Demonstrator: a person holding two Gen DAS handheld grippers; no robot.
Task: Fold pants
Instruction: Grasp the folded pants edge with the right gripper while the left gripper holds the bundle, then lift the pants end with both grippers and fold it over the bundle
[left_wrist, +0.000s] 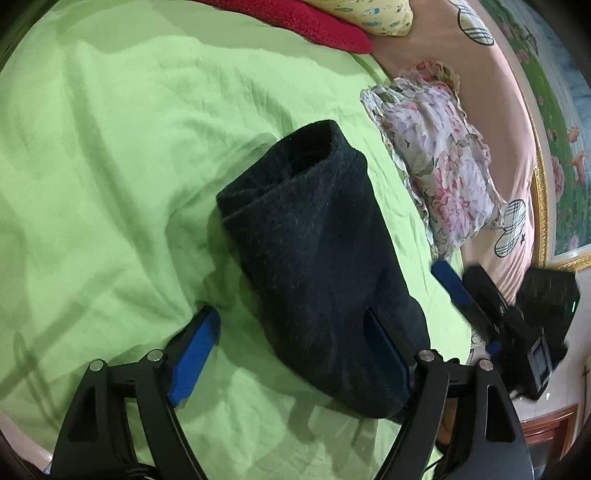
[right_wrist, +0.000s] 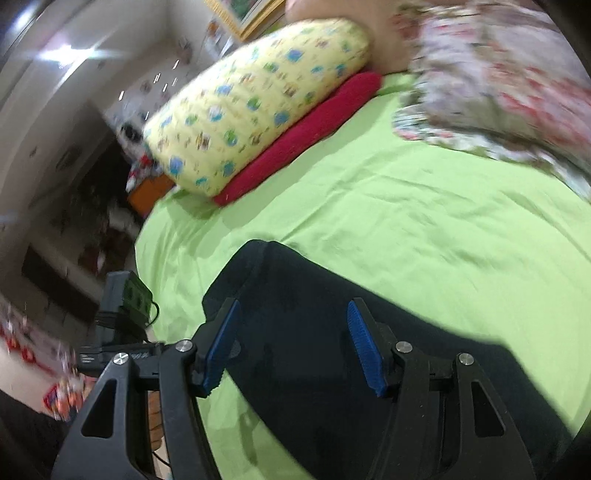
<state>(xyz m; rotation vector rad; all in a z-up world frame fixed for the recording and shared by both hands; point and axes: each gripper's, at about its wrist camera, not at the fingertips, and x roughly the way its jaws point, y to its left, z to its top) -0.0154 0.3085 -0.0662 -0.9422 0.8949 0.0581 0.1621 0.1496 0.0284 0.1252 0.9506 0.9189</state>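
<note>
The dark pants (left_wrist: 310, 240) lay folded into a thick bundle on the green bedsheet (left_wrist: 110, 166), running from the near edge of the bed up toward its middle. In the left wrist view the left gripper (left_wrist: 291, 350) stood wide open and held nothing: its right finger (left_wrist: 386, 354) lay against the near end of the bundle, while its left finger (left_wrist: 194, 356) sat over bare sheet, clear of the cloth.

In the right wrist view the right gripper (right_wrist: 293, 347) hovered over the pants (right_wrist: 332, 350) with its fingers parted about halfway, nothing pinched between them; whether the pads touched the fabric I could not tell through the blur.

To the left of the bundle the sheet stretched open and only lightly wrinkled. A floral cloth (left_wrist: 432, 155) lay close on the right, near the bed's side. A red towel (right_wrist: 306, 136) and a yellow pillow (right_wrist: 255, 118) rested well apart at the far end.
</note>
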